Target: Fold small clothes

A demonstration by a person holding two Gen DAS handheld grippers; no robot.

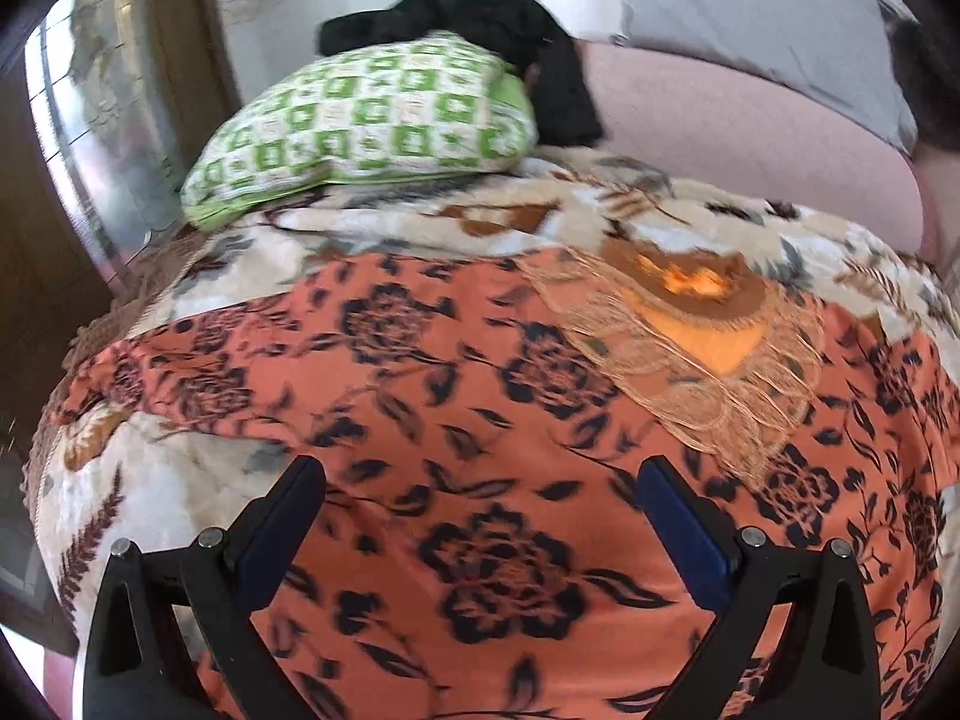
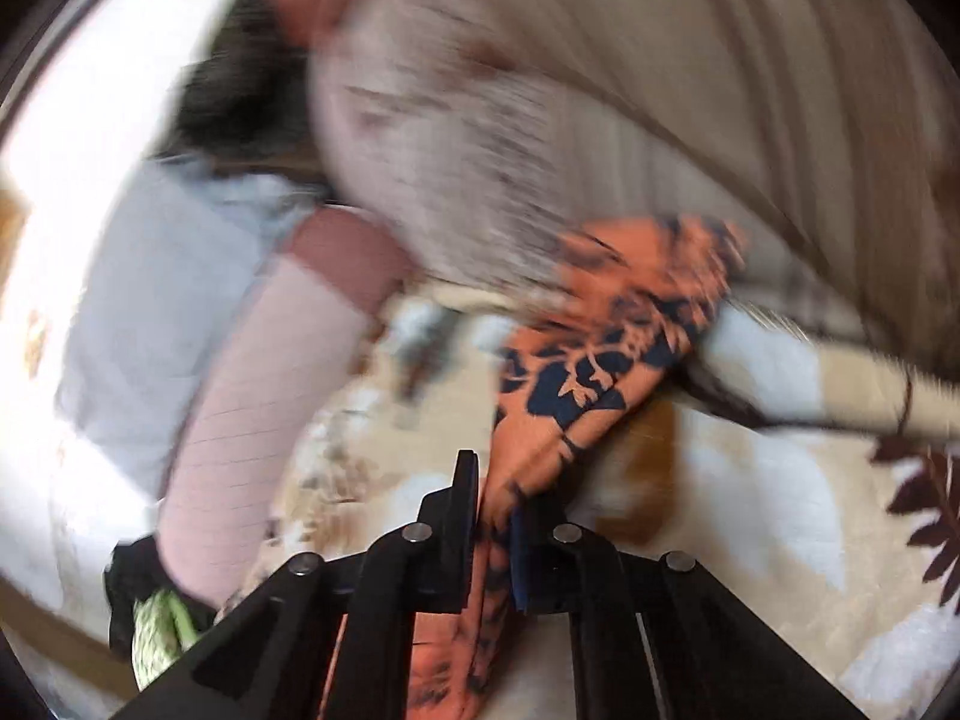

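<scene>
Orange floral cloth (image 1: 456, 420) on blanket (image 1: 180, 480) (floral)

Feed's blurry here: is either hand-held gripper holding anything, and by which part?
Right hand-held gripper pinches the orange floral cloth at a bunched edge. Left hand-held gripper is open, empty.

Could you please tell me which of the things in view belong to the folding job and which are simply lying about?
Belongs to the job:
- orange floral cloth, spread on the bed
- right tool, shut on a fold of that cloth
- left tool, open above it

Just lying about:
- green checked pillow
- black garment behind the pillow
- floral blanket underneath
</scene>
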